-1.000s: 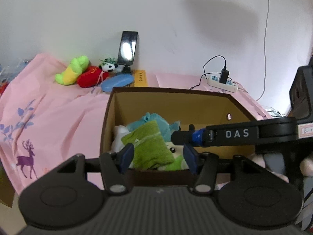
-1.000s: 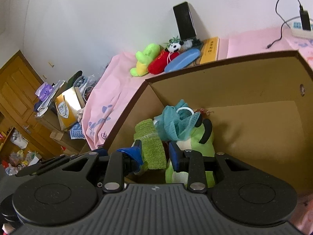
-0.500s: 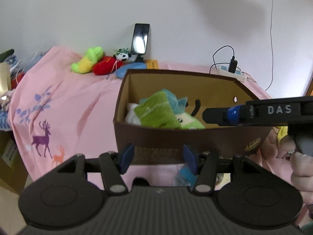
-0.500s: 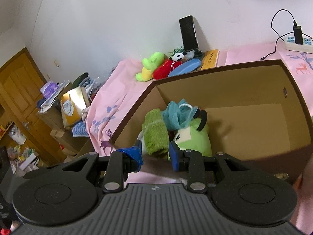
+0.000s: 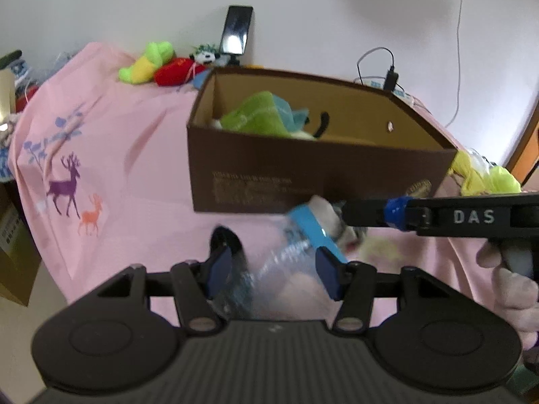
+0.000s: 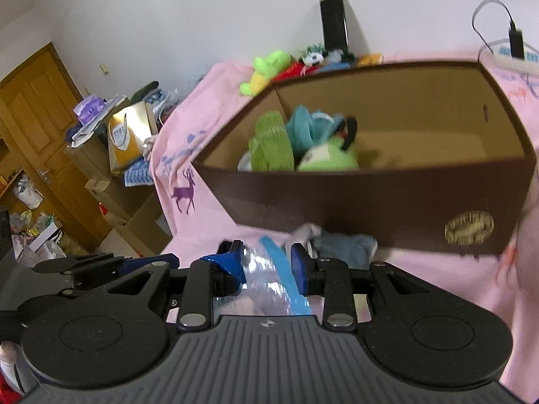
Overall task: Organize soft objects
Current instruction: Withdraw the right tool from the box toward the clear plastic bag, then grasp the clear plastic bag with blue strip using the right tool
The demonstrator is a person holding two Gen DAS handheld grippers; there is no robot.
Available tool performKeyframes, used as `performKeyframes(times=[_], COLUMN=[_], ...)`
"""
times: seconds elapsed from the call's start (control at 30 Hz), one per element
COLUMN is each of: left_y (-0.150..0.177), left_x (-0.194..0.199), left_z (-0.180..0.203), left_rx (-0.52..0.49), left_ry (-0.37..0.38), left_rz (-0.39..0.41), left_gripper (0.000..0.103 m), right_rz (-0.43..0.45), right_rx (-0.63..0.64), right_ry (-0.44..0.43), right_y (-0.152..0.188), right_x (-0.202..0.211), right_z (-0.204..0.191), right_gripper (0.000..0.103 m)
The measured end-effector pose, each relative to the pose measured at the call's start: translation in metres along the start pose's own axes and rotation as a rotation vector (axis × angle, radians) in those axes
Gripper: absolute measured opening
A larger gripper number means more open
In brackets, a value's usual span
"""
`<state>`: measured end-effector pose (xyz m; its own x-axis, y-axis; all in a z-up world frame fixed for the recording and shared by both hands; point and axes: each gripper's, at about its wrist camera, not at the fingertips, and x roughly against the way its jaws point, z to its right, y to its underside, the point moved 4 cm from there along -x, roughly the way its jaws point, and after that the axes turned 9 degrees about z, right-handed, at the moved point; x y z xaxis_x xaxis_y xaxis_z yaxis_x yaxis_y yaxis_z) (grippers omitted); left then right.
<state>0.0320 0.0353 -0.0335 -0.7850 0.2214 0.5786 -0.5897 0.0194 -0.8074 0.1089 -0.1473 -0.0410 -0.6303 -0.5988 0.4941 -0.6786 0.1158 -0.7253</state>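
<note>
The brown box [image 5: 320, 175] sits on the pink sheet [image 5: 134, 155], and everything here is placed from it. Inside, at its left end, lie a green towel [image 5: 252, 118], a blue cloth [image 5: 293, 114] and a green plush toy [image 6: 328, 158], packed together against the left wall; the right part of the box floor is bare cardboard.

Just in front of the box, on the sheet, lies a clear plastic bag [image 5: 279, 262] with a blue strip [image 5: 315, 230] along one edge, blurred in both views. A grey-white soft thing [image 5: 325, 207] and a blue-grey cloth [image 6: 347, 247] lie touching the foot of the box's front wall.

The left gripper [image 5: 273, 269] is below the box's front wall, over the bag. Its jaws stand wide apart with the bag between them; neither blue pad clearly presses on it, and it grips nothing.

The right gripper [image 6: 267, 266] also points at the box's front wall, with the bag and blue strip between its jaws. The jaws are partly open, closer together than the left ones, and hold nothing that can be made out. In the left view its black finger reaches in from the right, tip beside the grey-white thing.

Behind the box, by the wall, lie a green and yellow plush [image 5: 145, 64], a red plush [image 5: 175, 72], a small panda [image 5: 205, 55] and an upright phone [image 5: 235, 30].
</note>
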Motion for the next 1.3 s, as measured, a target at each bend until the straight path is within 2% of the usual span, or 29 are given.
performKeyframes(times=[0.33,0.63,0.83,1.03,1.3], left_y=[0.024,0.039,0.041,0.043,0.041], left_x=[0.008,0.005,-0.002,-0.014,-0.025], left_z=[0.012,0.024,0.030,0.029,0.032], left_rx=[0.006,0.001,0.001,0.003,-0.024], left_ry=[0.043,0.069,0.055,0.000,-0.028], left_rz=[-0.059,-0.107,-0.127,-0.160,-0.157], left_gripper=[0.056,0.057,0.058,0.058,0.060], right_rz=[-0.051,-0.063,-0.066,-0.083,-0.091], right_rx=[-0.003,-0.033,-0.050,-0.068,-0.104], right_ry=[0.028,0.035,0.058,0.074,0.076], right_y=[0.029,0.038,0.040,0.042,0.045], right_x=[0.002,0.006,0.007,0.004,0.001], right_z=[0.008,0.013,0.018,0.022,0.027], right_gripper=[0.014,0.014,0.014,0.014,0.015])
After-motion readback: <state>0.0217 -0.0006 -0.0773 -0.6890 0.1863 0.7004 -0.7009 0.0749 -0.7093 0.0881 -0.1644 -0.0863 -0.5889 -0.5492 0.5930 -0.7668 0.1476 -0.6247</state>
